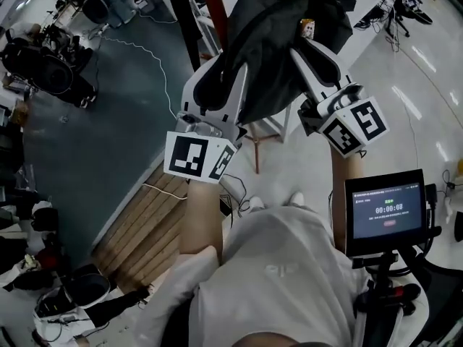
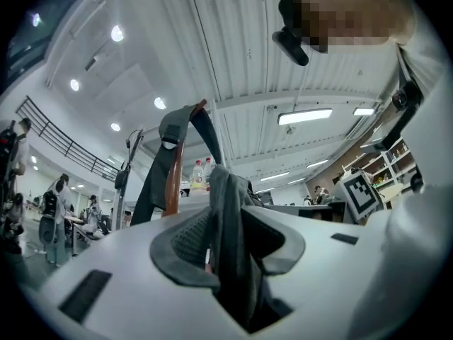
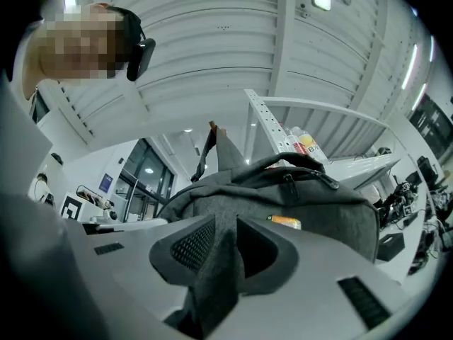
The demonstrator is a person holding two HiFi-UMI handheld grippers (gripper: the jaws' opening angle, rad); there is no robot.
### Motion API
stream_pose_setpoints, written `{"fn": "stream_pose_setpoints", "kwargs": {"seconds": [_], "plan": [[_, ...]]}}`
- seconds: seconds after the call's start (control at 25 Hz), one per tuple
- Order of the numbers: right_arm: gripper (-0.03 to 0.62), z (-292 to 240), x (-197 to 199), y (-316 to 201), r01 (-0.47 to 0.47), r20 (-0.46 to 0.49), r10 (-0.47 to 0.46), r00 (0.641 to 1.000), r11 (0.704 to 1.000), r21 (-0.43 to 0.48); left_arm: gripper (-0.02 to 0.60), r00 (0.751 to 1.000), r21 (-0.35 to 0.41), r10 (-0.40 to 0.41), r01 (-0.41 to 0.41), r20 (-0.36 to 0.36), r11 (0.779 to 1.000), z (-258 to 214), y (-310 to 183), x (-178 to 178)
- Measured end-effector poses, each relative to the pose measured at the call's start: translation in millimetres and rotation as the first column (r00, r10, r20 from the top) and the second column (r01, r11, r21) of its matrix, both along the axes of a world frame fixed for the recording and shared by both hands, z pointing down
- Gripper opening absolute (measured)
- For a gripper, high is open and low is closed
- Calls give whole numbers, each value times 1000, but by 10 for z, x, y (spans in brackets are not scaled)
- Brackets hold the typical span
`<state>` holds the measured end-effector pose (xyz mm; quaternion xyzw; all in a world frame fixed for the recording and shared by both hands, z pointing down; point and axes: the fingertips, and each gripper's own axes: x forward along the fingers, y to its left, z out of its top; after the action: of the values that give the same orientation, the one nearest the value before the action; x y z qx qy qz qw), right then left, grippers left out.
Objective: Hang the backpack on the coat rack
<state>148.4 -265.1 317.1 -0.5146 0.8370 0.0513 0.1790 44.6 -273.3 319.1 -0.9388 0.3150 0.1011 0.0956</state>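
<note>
A dark grey backpack [image 1: 278, 31] hangs in the air at the top of the head view, held between both grippers. My left gripper [image 1: 221, 78] is shut on a grey strap [image 2: 230, 218] at the bag's left side. Beyond it, another strap [image 2: 177, 129] is draped over the top of the brown wooden coat rack post [image 2: 172, 186]. My right gripper [image 1: 312, 53] is shut on a fold of the backpack's fabric [image 3: 219, 275]. The bag's body [image 3: 311, 197], with an orange tag [image 3: 285, 222], bulges just beyond those jaws. The rack's foot [image 1: 255, 147] shows under the bag.
A screen with a timer [image 1: 385, 210] stands at my right. A wooden slatted strip [image 1: 145, 223] crosses the floor at left, with dark bags and gear [image 1: 43, 63] further left. Desks [image 1: 376, 9] lie at the top right. A white shelf frame [image 3: 283, 129] and bottles [image 2: 200, 176] stand beyond the rack.
</note>
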Motion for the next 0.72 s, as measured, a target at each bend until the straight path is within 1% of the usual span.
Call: {"fn": "stream_pose_setpoints", "kwargs": {"seconds": [0.16,0.32,0.4,0.48,0.56,0.64,0.72], "plan": [[101,20,-3,43,-15,3,15,1000,1000,-1,124,1000,21,-6,6,-3,1000,7,84,35],[101,25,-5,57,16,36,-16,999,1000,-4,126,1000,40,-13,14,-8,999,22,121,35],[101,38,-3,70,17,33,-17,999,1000,-9,126,1000,43,-14,14,-7,999,40,152,50],[101,93,11,112,-7,14,7,1000,1000,-24,126,1000,38,-9,9,-4,999,82,210,86],[101,161,-3,126,-28,-7,28,1000,999,-33,124,1000,44,-15,16,-24,999,87,244,92],[101,207,-27,102,-26,-6,25,1000,999,-28,124,998,58,-27,30,-58,998,57,229,71],[101,232,-22,97,-25,6,25,1000,999,-37,124,999,57,-21,24,-47,998,83,213,79]]}}
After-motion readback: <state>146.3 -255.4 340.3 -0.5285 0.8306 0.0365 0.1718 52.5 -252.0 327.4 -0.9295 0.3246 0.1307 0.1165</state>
